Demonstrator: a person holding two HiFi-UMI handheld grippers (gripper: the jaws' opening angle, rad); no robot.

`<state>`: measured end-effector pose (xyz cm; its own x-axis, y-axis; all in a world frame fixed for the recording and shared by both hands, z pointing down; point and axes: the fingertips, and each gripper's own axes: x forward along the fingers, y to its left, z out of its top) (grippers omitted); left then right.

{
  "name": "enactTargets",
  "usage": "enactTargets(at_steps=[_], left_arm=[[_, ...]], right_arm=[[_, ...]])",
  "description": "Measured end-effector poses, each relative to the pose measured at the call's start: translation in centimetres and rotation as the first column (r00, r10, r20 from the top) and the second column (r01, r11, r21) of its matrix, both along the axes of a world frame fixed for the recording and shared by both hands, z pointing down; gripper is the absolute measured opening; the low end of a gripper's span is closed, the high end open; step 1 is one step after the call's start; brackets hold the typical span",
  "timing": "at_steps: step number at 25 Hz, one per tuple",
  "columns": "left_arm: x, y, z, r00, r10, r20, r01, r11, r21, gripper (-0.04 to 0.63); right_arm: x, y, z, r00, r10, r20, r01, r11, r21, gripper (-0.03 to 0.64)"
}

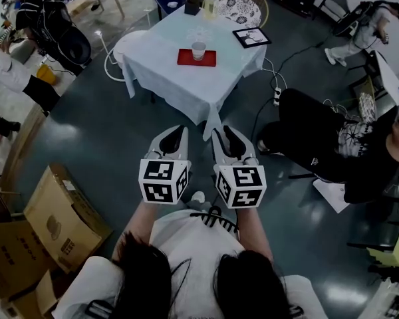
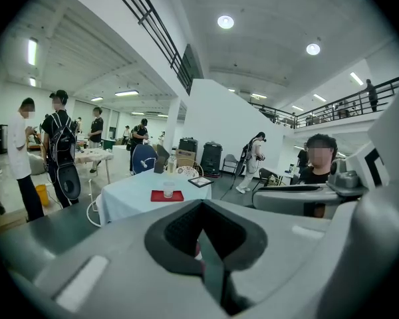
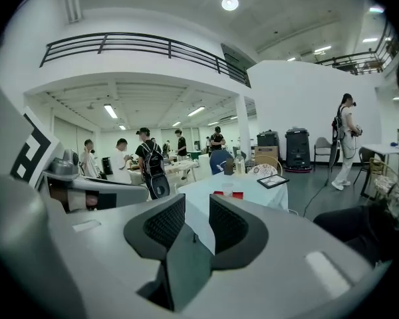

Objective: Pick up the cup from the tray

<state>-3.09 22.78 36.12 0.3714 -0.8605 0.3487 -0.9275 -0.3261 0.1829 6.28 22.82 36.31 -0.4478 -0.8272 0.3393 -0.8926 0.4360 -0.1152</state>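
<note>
A clear cup (image 1: 198, 49) stands upright on a red tray (image 1: 186, 60) on a table with a white cloth (image 1: 179, 88), well ahead of me. Both grippers hang side by side over the dark floor, short of the table and apart from it. My left gripper (image 1: 175, 135) has its jaws together with nothing in them. My right gripper (image 1: 230, 140) shows a narrow gap between its pads and holds nothing. In the left gripper view the cup (image 2: 168, 189) and tray (image 2: 177, 197) lie beyond the gripper (image 2: 201, 210). The right gripper view has the cup (image 3: 227, 191) small above the gripper (image 3: 197, 211).
A framed picture (image 1: 251, 36), bottles and a dark box (image 1: 203, 4) share the table. A white round stool (image 1: 123, 45) stands at its left. A seated person in black (image 1: 332, 141) and a floor cable (image 1: 276, 93) are at right. Cardboard boxes (image 1: 50, 228) sit at lower left.
</note>
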Motion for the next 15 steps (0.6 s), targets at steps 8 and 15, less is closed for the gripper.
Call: enactTargets(at_steps=[8, 15], left_arm=[[0.6, -0.8, 0.1, 0.999, -0.039, 0.002, 0.039, 0.999, -0.001, 0.000], [0.7, -1.9, 0.3, 0.999, -0.052, 0.018, 0.052, 0.999, 0.004, 0.000]], right_arm=[[1.8, -0.8, 0.4, 1.000, -0.018, 0.002, 0.018, 1.000, -0.003, 0.149], [1.9, -2.2, 0.3, 0.998, -0.038, 0.046, 0.037, 0.999, 0.018, 0.177]])
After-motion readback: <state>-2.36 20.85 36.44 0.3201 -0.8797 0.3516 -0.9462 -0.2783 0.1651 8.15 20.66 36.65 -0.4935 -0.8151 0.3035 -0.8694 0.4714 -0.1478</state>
